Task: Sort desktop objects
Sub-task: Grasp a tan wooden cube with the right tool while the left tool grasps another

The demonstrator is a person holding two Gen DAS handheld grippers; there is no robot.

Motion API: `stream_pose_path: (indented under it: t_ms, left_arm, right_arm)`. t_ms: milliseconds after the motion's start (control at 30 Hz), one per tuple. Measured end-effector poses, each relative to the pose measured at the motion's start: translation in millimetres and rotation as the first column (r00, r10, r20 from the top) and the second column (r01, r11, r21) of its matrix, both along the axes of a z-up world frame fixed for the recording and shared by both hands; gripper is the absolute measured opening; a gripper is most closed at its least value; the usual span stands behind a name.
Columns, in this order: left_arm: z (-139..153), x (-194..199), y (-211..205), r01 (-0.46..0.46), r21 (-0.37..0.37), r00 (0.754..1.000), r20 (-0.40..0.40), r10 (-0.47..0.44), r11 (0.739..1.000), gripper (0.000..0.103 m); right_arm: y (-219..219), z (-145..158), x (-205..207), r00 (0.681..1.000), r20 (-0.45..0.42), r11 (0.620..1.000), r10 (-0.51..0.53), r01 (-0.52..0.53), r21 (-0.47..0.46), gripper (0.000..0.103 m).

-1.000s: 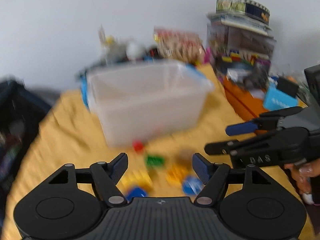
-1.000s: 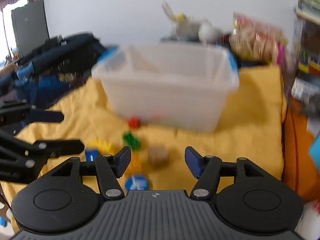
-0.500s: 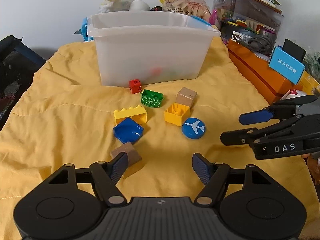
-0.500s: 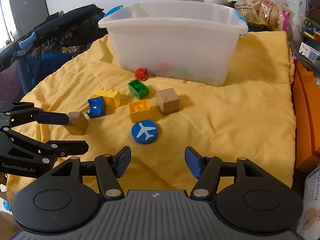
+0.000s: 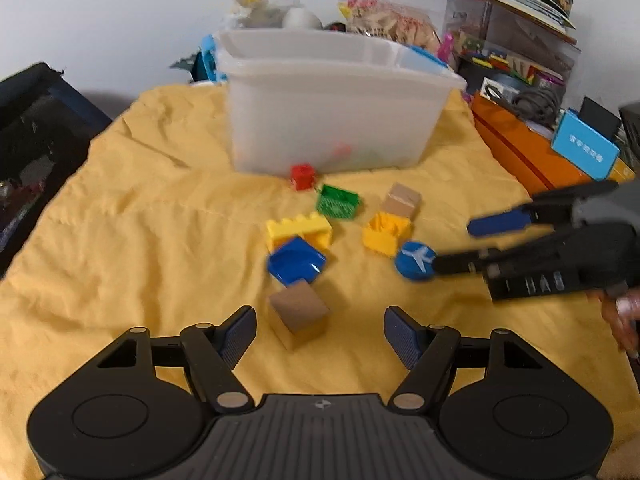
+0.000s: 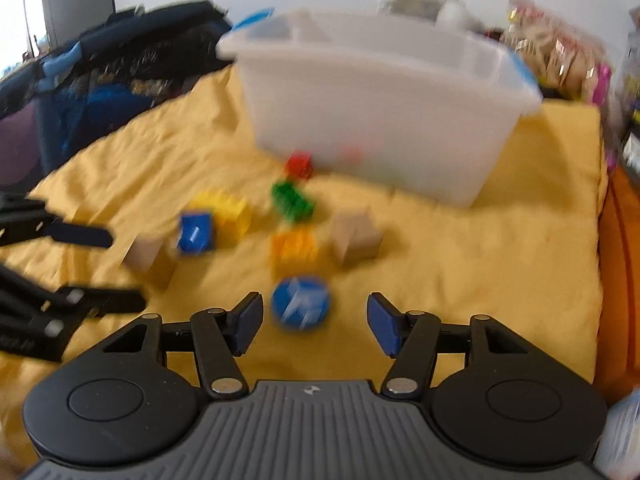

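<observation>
From the left wrist view, the left gripper (image 5: 320, 330) stands wide open and empty, its jaws on either side of the tan wooden cube (image 5: 298, 314) on the yellow blanket (image 5: 120, 240); the step looks like an approach, and next it would need to advance, close on the cube and carry it to the translucent bin (image 5: 332, 120).

From the right wrist view, blurred, the right gripper (image 6: 315, 316) is likewise spread wide, holding nothing, with the blue airplane disc (image 6: 301, 304) between its fingertips, not visibly touched.
</observation>
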State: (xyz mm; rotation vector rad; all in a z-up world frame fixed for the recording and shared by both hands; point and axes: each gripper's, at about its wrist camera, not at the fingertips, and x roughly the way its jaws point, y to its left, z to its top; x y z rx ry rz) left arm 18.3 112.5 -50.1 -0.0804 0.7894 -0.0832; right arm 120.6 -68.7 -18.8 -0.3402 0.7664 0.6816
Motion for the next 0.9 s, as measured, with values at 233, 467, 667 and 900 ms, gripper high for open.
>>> stream_pose_path:
  t_ms: [233,467,667,900]
  left_arm:
    - [-14,21,-7,-0.016,0.034,0.999,-0.051,0.018,0.999,0.072]
    - [-24,31,-8,-0.040,0.036,0.994,-0.099,0.043,0.999,0.040]
    - [-21,25,-9,-0.007,0.013,0.996,-0.091,0.008,1.000,0.039]
    - [-16,4,-33,0.121,-0.007,0.987,-0.107,-0.121,0.993,0.039]
  right_arm:
    - [16,-7,49,0.998,0.043,0.999,-0.048,0.048,-0.021,0.052]
    - [25,-28,58,0.999,-0.030,0.999,-0.020,0.019,-0.031,0.037]
    - [3,-12,42,0.998,-0.050,1.000,-0.029,0.028,-0.008,0.035]
    - [-30,-4,5,0.994,-0.098,0.999,-0.042,0.042,-0.001,0.035]
